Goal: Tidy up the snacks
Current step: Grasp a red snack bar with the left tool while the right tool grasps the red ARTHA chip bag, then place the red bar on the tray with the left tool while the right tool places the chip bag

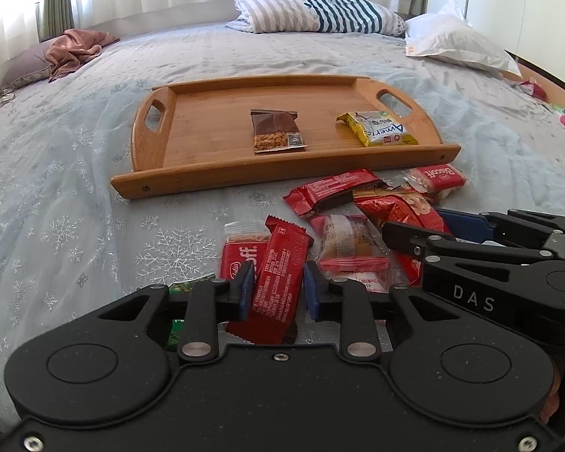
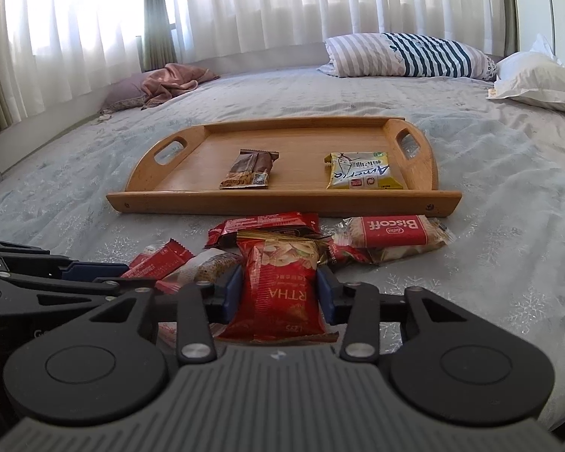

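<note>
Snacks: left claw (image 1: 277,292) grips red bar (image 1: 278,278); right claw (image 2: 279,293) red pouch (image 2: 278,293).

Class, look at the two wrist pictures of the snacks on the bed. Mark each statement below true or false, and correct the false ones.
1. Two snacks lie on the wooden tray. True: a brown packet and a yellow packet.
2. The left tool is empty. False: its fingers close on a red bar.
3. The right tool grips a red bag. True.
4. The tray stands on a table. False: it rests on the bed.
5. The Biscoff packet is on the tray. False: it lies in front of it.
</note>
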The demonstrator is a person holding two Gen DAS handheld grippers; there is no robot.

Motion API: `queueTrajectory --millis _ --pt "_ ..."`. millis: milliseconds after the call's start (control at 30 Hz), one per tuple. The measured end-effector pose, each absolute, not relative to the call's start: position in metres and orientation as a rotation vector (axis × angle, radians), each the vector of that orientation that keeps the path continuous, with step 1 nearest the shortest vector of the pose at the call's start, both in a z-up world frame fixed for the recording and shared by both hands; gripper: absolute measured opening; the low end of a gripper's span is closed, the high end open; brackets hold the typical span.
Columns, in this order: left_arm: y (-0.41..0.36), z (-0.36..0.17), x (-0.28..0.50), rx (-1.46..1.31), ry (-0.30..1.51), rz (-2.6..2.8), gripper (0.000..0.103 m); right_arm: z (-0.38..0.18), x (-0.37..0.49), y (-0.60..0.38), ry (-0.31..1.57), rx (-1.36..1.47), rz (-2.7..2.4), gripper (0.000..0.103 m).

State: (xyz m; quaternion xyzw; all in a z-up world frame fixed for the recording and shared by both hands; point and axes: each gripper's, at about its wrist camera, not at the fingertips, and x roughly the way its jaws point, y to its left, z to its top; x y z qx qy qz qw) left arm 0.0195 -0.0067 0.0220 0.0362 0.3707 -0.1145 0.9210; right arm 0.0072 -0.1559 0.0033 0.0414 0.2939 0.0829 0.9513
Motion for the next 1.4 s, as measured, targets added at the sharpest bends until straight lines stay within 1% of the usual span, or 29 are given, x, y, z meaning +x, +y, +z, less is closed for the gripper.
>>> queueTrajectory --millis 267,567,1033,1233,1400 --pt "0.002 0.034 0.023 -0.003 0.749 -0.238 0.023 0.014 0.003 -0.162 0.567 0.091 0.157 0.045" --pt "0.012 0.049 0.041 -0.053 0.714 -0.215 0.023 0.029 0.010 -0.175 0.512 0.098 0.123 0.045" --pt "0.032 0.080 0.111 -0.143 0.623 -0.149 0.023 0.051 0.064 -0.198 0.472 0.169 0.101 0.045" --pt "0.028 0.073 0.153 -0.162 0.625 -0.113 0.023 0.052 0.098 -0.188 0.461 0.161 0.104 0.045" --pt "0.022 0.054 0.185 -0.182 0.658 -0.085 0.023 0.034 0.130 -0.174 0.508 0.157 0.121 0.045"
